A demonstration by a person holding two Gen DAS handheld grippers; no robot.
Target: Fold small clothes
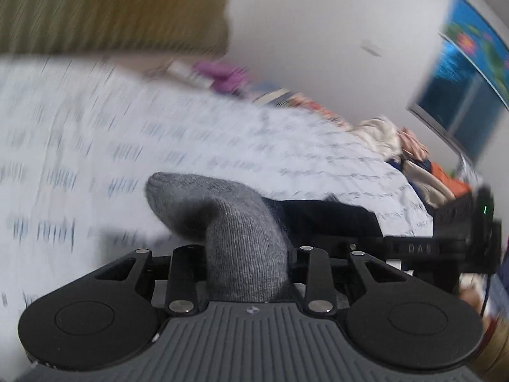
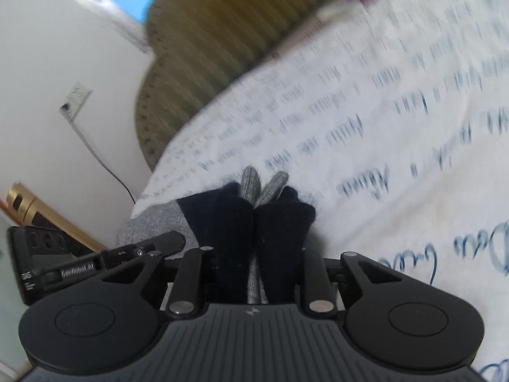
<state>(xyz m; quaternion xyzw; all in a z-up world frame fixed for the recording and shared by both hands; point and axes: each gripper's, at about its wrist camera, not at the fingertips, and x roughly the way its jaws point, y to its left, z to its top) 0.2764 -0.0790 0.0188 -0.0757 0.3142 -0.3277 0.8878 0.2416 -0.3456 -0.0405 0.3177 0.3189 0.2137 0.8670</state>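
A grey knitted sock [image 1: 203,200] with a dark navy section [image 1: 321,219] is stretched over a bed sheet [image 1: 95,127] printed with blue script. My left gripper [image 1: 248,251] is shut on the grey toe end, which bulges up between its jaws and hides the fingertips. My right gripper [image 2: 254,254] is shut on the dark cuff end [image 2: 235,222], bunched into two folds with grey ribbing [image 2: 251,178] poking out. Each gripper shows in the other's view: the right gripper [image 1: 445,248] at right, the left gripper [image 2: 95,264] at left. Both views are blurred.
An olive ribbed headboard [image 2: 222,31] stands behind the bed sheet [image 2: 381,127]. Piled clothes [image 1: 381,137] and a purple item [image 1: 222,73] lie along the far edge. A wall socket with a cable [image 2: 76,95] and a gold object [image 2: 38,213] are beside the bed.
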